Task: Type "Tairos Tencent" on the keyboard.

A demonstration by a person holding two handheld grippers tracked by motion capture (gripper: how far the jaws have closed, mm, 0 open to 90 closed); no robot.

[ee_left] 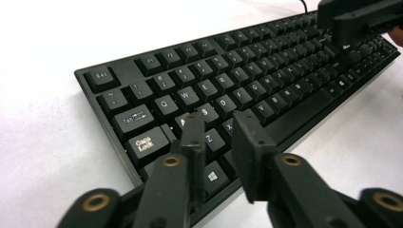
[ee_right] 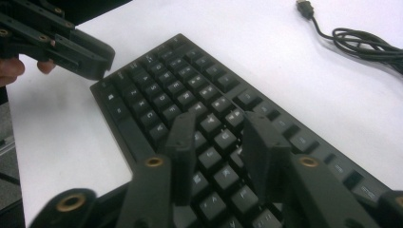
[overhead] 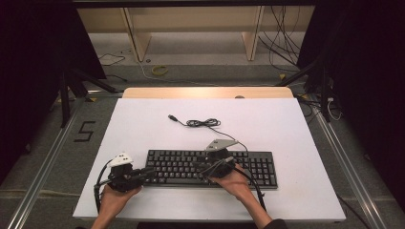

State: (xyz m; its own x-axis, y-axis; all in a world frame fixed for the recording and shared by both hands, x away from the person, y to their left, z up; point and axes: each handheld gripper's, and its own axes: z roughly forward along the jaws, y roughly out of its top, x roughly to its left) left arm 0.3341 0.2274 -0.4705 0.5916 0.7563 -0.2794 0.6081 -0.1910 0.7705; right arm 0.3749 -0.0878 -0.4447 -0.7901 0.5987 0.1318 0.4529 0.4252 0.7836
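Over the keyboard (overhead: pixel 210 167), left hand-held gripper (ee_left: pixel 216 128) and right hand-held gripper (ee_right: pixel 218 130) hover part-open, grasping nothing; high view adds bare counter (overhead: pixel 296 129) beyond the cable (overhead: pixel 203 123).

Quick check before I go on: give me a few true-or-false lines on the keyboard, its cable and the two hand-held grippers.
1. The keyboard lies flat on the white table. True.
2. Its USB plug is plugged into a socket. False: it lies loose on the table.
3. The left hand-held gripper is over the keyboard's left end. True.
4. The right hand-held gripper grips the cable. False: it is over the keys, jaws apart, nothing held.
5. The keyboard is white. False: black.
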